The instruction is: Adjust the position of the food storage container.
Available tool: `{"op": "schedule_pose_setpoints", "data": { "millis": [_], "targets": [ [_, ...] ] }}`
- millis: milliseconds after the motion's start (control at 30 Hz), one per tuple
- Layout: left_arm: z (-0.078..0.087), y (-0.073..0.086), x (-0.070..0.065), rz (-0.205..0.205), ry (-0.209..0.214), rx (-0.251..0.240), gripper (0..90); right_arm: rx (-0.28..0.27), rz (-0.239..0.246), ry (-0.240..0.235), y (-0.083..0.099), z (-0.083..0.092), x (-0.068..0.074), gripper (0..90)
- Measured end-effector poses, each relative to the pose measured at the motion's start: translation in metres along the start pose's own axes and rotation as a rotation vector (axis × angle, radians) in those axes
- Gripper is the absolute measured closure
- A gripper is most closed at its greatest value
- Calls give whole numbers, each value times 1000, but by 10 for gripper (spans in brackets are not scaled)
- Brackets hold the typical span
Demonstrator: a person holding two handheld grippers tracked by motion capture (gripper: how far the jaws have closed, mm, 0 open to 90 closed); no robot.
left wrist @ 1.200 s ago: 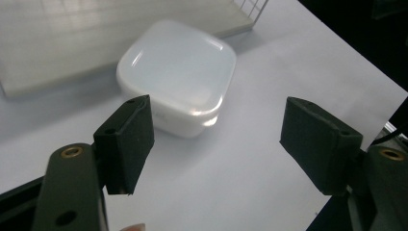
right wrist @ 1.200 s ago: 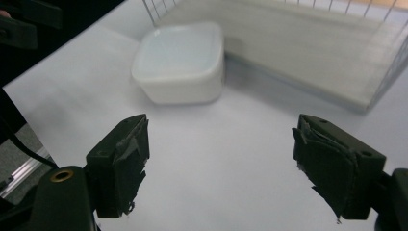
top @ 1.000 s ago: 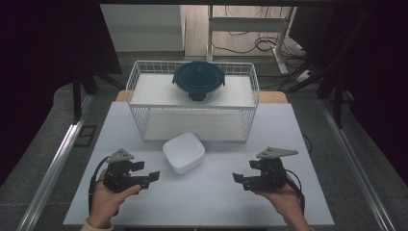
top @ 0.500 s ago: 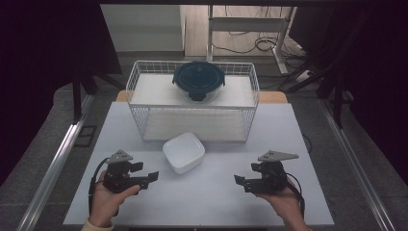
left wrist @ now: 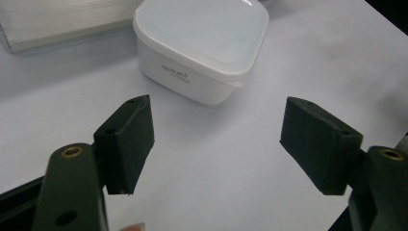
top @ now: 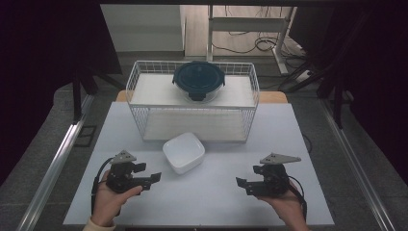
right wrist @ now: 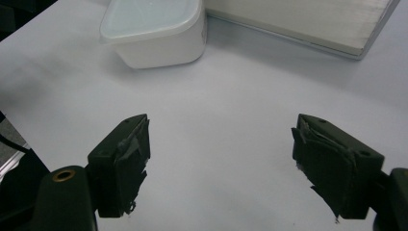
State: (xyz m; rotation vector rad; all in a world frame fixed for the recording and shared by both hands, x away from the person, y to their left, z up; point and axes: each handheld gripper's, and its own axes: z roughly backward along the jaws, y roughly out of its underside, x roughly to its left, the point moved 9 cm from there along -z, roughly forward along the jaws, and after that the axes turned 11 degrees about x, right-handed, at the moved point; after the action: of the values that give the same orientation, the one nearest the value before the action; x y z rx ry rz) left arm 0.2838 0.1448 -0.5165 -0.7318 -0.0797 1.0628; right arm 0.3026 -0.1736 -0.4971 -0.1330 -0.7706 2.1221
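Nothing moved | white container (top: 183, 152) between hand-held grippers | wire basket (top: 192, 103) behind

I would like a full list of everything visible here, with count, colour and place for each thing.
container: one, white, square with a lid, on the table between the basket and the two grippers.
wire basket: one, white, at the far side of the table.
round container: one, clear with a dark blue lid, on the upper shelf of the basket.
table: one, white top.
left hand-held gripper: one, black, near left of the table, jaws open and empty, pointing toward the middle.
right hand-held gripper: one, black, near right, jaws open and empty.
hands: two, left hand and right hand, each around a gripper body.
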Motion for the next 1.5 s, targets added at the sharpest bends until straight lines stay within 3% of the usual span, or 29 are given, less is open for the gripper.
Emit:
{"op": "schedule_pose_setpoints", "data": {
  "millis": [167, 367, 567, 667, 800, 867, 967, 1067, 1200, 1300, 1500],
  "targets": [
    [2, -12, 1, -11, -9, -5, 321, 7, 1, -6, 3, -2, -1, 204],
    [-3, -40, 8, -35, -6, -1, 399, 10, -13, -5, 4, -2, -5, 205],
    [-18, -71, 27, -49, -20, 48, 508, 15, -19, -6, 6, -3, -7, 205],
    [-26, -80, 36, -48, -27, 70, 581, 24, -25, -4, 8, -5, -10, 205],
    [-39, -89, 53, -55, -82, 126, 742, 28, -35, -2, 10, -6, -13, 206],
    [-44, -93, 58, -53, -91, 136, 830, 27, -34, -2, 10, -6, -13, 206],
    [-53, -99, 66, -65, -121, 152, 898, 32, -32, -5, 11, -8, -13, 206],
    [-62, -104, 69, -71, -123, 161, 900, 32, -36, -6, 11, -8, -13, 206],
    [-75, -109, 74, -86, -156, 163, 900, 36, -39, -4, 12, -10, -15, 205],
    [-81, -110, 78, -121, -191, 167, 900, 34, -43, -6, 12, -9, -16, 206],
    [-96, -108, 82, -139, -175, 217, 900, 31, -48, -2, 13, -9, -17, 205]
  ]
}}
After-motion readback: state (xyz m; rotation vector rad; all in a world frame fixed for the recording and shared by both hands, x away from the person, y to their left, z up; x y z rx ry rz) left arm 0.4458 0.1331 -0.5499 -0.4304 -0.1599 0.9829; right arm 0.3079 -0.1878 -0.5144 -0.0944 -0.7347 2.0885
